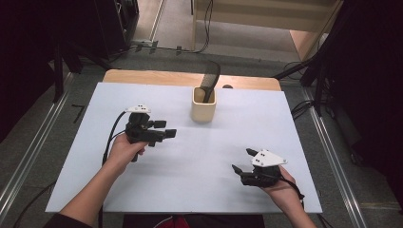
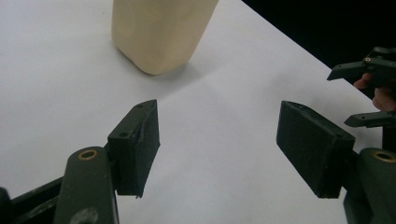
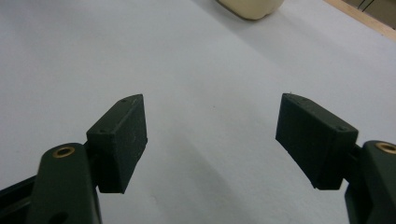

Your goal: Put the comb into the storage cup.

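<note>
A cream-coloured cup [image 1: 204, 103] stands on the white table [image 1: 199, 166] at the far middle, with a black utensil [image 1: 209, 78] sticking up out of it. My left gripper [image 1: 167, 128] hovers left of the cup, pointing right; it is open with nothing between its jaws. In the left gripper view the cup [image 2: 161, 32] is just beyond the open left gripper [image 2: 217, 140], and the right gripper [image 2: 369, 91] appears at the far right. My right gripper [image 1: 242, 160] rests near the front right of the table, open and empty. The right gripper view has the cup [image 3: 252, 7] far ahead of the open jaws.
A wooden edge [image 1: 190, 78] runs along the table's far side. Cables [image 1: 304, 107] and dark stands [image 1: 323, 80] lie on the floor around the table. Bare white surface [image 1: 209, 147] stretches between the two grippers.
</note>
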Available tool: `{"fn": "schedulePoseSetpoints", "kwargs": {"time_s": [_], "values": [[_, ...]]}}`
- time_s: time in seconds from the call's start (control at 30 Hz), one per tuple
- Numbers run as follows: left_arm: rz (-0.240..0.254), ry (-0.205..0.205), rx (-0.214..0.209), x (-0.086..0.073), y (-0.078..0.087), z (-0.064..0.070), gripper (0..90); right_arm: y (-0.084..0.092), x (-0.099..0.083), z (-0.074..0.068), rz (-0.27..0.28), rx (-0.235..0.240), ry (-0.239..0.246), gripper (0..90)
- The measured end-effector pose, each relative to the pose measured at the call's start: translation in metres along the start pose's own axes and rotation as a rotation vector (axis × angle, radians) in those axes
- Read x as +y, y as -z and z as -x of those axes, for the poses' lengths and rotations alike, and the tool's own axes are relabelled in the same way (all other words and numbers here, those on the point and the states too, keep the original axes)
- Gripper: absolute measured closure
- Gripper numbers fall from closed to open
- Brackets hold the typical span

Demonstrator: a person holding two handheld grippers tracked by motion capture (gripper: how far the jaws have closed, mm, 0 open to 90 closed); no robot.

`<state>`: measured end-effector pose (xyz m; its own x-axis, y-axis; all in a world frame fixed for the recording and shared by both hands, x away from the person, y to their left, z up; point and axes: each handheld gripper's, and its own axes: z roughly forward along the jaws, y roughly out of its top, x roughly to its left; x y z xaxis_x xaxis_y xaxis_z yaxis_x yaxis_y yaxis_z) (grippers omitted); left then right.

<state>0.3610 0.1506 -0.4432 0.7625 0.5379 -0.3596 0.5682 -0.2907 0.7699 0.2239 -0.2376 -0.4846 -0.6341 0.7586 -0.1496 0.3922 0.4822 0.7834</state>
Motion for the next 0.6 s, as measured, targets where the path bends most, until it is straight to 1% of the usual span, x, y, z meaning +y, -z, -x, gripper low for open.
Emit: {"fn": "schedulePoseSetpoints", "kwargs": {"time_s": [0.07,0.13,0.2,0.23,0.3,0.37,0.4,0.5,0.6], "values": [[-0.004,-0.007,0.003,-0.003,0.003,0.002,31.1,0.000,0.000,0.000,-0.001,-0.001,0.001,23.0],[-0.006,-0.003,0.001,-0.006,0.006,0.004,31.1,0.000,0.000,0.000,-0.002,-0.001,0.001,23.0],[-0.003,-0.012,0.010,-0.008,0.008,0.006,31.1,0.000,0.000,0.000,-0.001,-0.001,0.003,23.0],[0.008,-0.012,0.007,-0.009,0.009,0.007,31.1,-0.001,0.000,0.000,-0.001,-0.002,0.001,23.0],[0.007,-0.024,0.002,-0.012,0.011,0.010,31.1,-0.001,0.000,0.001,-0.001,-0.002,0.003,23.0],[0.015,-0.026,-0.009,-0.016,0.014,0.012,31.1,0.000,0.000,0.000,-0.004,-0.006,-0.005,23.0],[0.008,-0.021,-0.014,-0.018,0.015,0.013,31.1,0.000,0.000,0.000,-0.004,-0.006,-0.006,23.0],[-0.013,-0.035,-0.003,-0.024,0.017,0.016,31.1,0.000,0.000,0.001,-0.004,-0.006,-0.005,23.0],[-0.018,-0.035,-0.008,-0.029,0.022,0.018,31.1,-0.001,-0.001,0.001,-0.007,-0.006,-0.004,23.0]]}}
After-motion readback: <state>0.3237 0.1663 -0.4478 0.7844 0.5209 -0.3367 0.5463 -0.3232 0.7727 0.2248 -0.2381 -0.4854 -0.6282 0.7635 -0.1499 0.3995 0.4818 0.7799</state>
